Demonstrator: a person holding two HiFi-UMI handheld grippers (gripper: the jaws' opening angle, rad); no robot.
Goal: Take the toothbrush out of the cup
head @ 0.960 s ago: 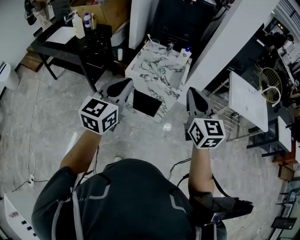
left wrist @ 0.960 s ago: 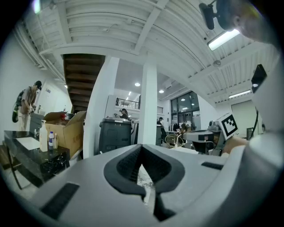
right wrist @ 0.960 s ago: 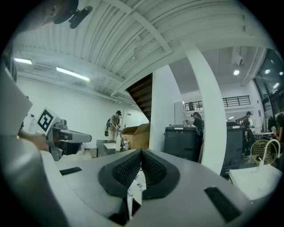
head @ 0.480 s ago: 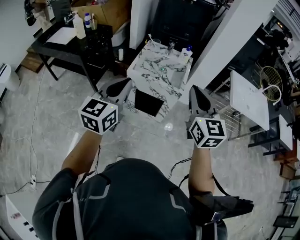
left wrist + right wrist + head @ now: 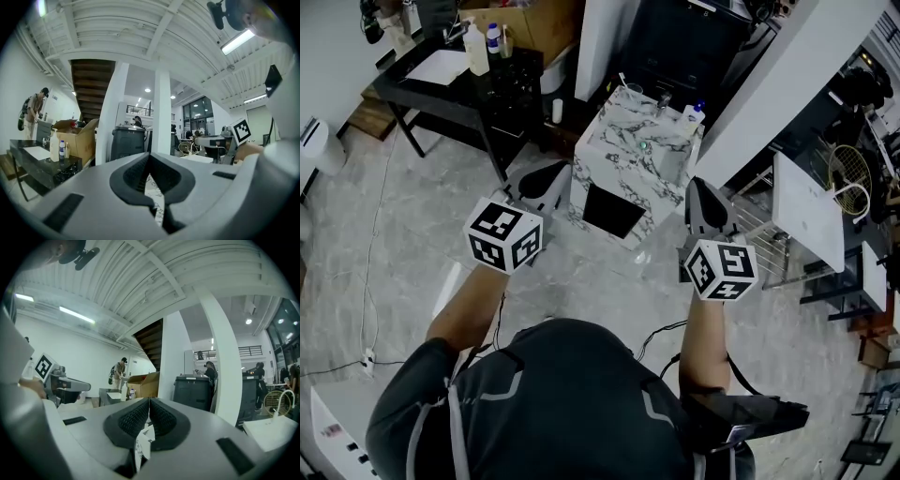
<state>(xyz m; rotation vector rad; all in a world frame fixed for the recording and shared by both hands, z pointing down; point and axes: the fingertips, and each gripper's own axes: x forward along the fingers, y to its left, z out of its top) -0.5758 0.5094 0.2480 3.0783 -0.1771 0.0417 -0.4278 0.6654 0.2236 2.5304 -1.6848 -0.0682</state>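
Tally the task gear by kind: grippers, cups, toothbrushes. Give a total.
grippers: 2, the left gripper and the right gripper
cup: 1
toothbrush: 1
total: 4

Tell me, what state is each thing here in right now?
left gripper: shut, holding nothing.
right gripper: shut, holding nothing.
toothbrush: standing in the cup, not yet taken out.
cup: upright on the marble stand.
cardboard box: flaps open.
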